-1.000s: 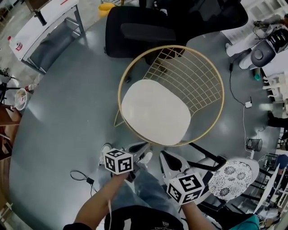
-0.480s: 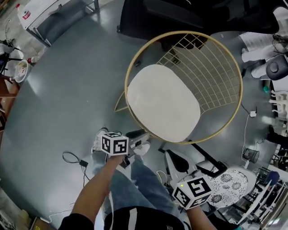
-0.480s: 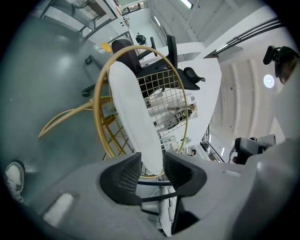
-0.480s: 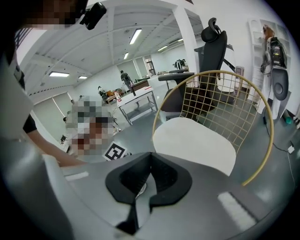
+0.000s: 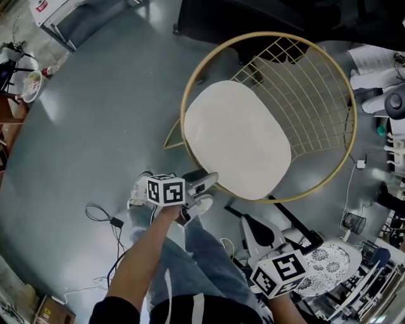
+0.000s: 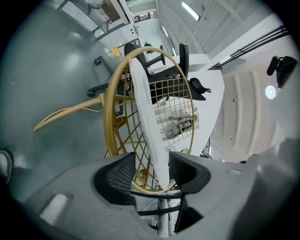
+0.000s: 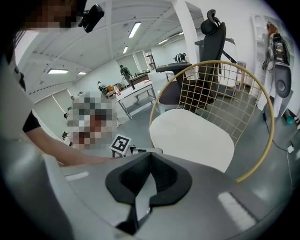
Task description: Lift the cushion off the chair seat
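A white oval cushion (image 5: pixel 237 139) lies on the seat of a round gold wire chair (image 5: pixel 329 171). My left gripper (image 5: pixel 205 180) is at the cushion's near-left edge. In the left gripper view the cushion (image 6: pixel 145 112) shows edge-on, and its rim reaches in between the jaws of the left gripper (image 6: pixel 152 161). Those jaws have just been opening and stand wide, their pads not pressing the cushion. My right gripper (image 5: pixel 248 223) hangs back near the person's legs, short of the chair. In its own view the right gripper (image 7: pixel 150 157) has its tips together, with the cushion (image 7: pixel 192 133) ahead.
A black office chair (image 5: pixel 253 19) stands behind the gold chair. A white desk (image 5: pixel 69 16) is at the far left. A cable (image 5: pixel 104 218) lies on the grey floor by the person's shoe (image 5: pixel 139 190). A patterned round object (image 5: pixel 323 266) and clutter sit at the right.
My left gripper has come down to the cushion's near edge and its jaws have opened around the rim. My right gripper has sunk towards the lower right.
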Motion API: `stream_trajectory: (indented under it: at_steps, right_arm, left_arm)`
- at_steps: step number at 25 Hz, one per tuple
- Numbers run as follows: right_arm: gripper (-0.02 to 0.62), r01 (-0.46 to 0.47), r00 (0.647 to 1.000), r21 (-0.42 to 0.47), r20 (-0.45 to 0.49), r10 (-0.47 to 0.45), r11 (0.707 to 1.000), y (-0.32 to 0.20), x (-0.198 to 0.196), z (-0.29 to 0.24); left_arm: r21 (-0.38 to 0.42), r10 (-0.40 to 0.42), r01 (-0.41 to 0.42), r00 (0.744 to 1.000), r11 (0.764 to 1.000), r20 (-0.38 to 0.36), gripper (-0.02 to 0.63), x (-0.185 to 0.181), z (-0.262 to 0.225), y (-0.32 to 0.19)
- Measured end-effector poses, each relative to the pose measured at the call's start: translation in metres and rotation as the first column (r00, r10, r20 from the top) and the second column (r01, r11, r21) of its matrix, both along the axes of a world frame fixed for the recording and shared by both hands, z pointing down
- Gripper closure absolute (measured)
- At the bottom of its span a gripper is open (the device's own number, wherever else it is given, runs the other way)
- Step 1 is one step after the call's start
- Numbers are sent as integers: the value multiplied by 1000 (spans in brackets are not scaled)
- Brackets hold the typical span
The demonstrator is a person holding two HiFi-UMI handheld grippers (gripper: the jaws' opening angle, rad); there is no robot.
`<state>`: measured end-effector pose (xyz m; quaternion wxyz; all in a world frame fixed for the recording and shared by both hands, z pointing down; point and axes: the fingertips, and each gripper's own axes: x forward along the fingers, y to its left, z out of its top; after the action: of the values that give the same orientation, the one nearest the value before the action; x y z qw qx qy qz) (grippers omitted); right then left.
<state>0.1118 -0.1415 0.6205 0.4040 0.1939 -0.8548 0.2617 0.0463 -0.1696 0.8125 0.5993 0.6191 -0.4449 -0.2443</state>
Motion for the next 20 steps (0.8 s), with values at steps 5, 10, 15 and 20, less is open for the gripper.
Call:
stream_trajectory:
  at_steps: [5, 10, 15, 20]
  right_arm:
    - [597, 2, 1000, -5, -7, -2, 1000, 0, 3, 5]
    - [597, -4, 1000, -7, -13, 4, 1000, -4, 7, 9]
    - [597, -24, 999, -18, -38, 23, 1000, -5, 14, 15]
    - [597, -38, 999, -19, -20, 38, 999, -8, 10, 8]
  left_arm:
    - [25, -62, 62, 998, 998, -14, 399, -5, -4, -11]
    - [25, -96, 97, 995, 995, -29, 537, -4, -5, -19]
    - [33, -90, 92, 994, 995, -56, 561, -3, -12, -21]
    - [49, -84, 88, 994, 995, -74, 568, -2, -33, -24]
